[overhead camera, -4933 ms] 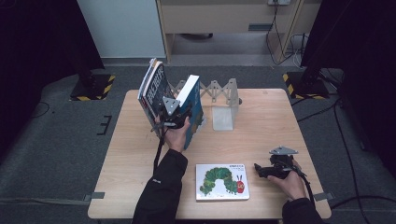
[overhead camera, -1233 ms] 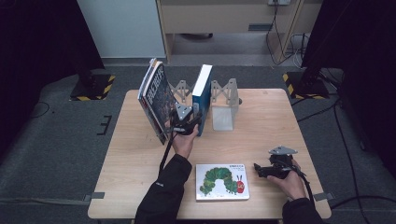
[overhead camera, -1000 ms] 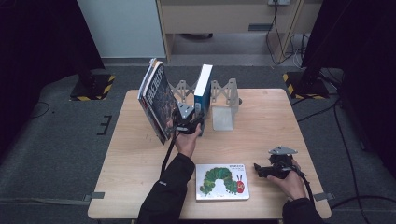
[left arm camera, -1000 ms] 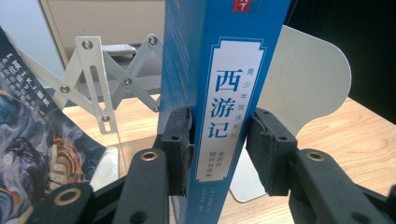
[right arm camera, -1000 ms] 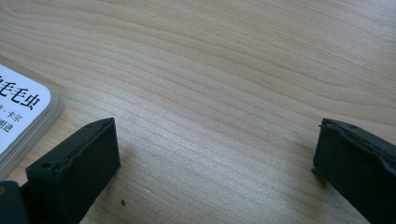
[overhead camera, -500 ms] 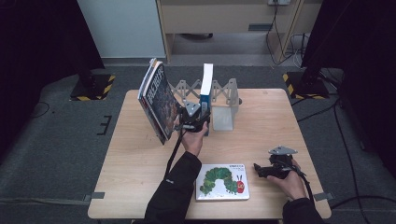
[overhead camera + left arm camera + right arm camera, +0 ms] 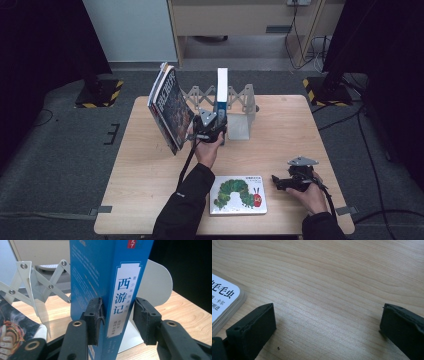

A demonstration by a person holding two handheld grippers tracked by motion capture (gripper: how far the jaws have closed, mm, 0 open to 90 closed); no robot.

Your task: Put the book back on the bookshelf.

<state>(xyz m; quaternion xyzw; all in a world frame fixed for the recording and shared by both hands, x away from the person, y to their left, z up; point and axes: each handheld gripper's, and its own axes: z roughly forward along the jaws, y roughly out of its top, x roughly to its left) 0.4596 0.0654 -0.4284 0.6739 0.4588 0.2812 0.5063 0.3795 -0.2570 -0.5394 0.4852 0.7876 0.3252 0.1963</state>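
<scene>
A tall blue book (image 7: 222, 90) stands upright on the table against the white bookend (image 7: 240, 128). My left gripper (image 7: 212, 127) reaches around its lower spine. In the left gripper view the blue book (image 7: 110, 277) is between the jaws of the left gripper (image 7: 117, 315), which have just been opening: one pad (image 7: 94, 315) still touches the cover, while the other pad (image 7: 145, 317) stands clear of the spine. My right gripper (image 7: 278, 182) rests open on the wood at the front right, beside a caterpillar picture book (image 7: 239, 194). The right gripper (image 7: 327, 322) holds nothing.
Several dark books (image 7: 170, 107) lean at the left end of the white scissor-type rack (image 7: 200, 94). The wooden table (image 7: 280, 125) has bare surface at the right and front left. A corner of the caterpillar book (image 7: 222, 302) lies by the right gripper's jaw.
The blue book has swung from a leftward lean to upright and shifted right against the bookend, with the left hand following it. The right hand has stayed put.
</scene>
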